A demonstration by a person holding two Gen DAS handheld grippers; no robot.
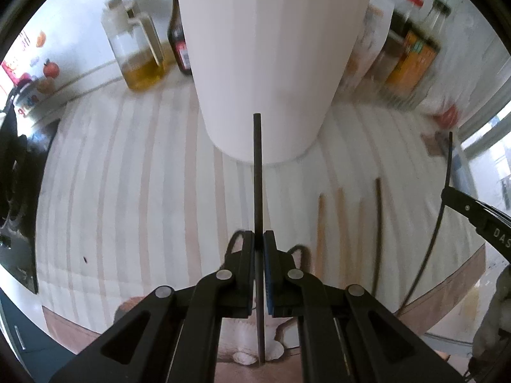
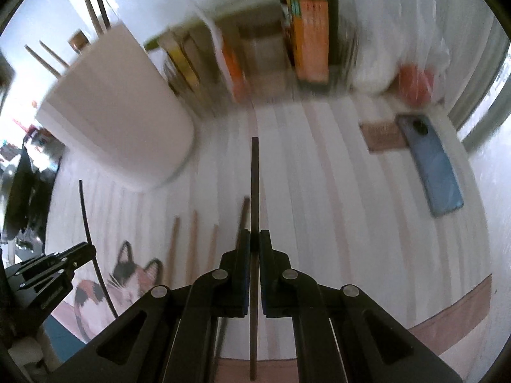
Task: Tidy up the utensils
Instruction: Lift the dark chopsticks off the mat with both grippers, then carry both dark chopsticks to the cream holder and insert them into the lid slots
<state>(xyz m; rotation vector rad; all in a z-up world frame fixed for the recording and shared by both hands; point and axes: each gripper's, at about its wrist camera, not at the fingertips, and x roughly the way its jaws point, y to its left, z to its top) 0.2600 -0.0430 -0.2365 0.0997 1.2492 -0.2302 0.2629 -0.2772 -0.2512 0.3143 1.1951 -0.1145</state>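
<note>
On the striped mat, all places taken from the white holder:
Stove: black, far left of the white holder, at the counter's edge.
Oil jug: clear, yellow oil low inside, just left of the holder and behind it.
Dark bottle: between the jug and the holder, its right side hidden by the holder's wall.
White holder: upright on the striped mat; the right wrist view shows sticks rising from its mouth.
Left gripper: in front of the holder, fingers pressed onto a dark chopstick whose tip points at the holder's base.
Loose chopsticks: three pale wooden ones and one dark one lying side by side on the mat, in front of the holder and to its right.
Right gripper: right of the holder, fingers pinching a second dark chopstick that points away from the camera, raised over the mat; I cannot tell how high.
Orange box: blurred, among packets behind and to the right of the holder.
Phone: blue, flat on the mat well right of the holder, beside a small brown card.
</note>
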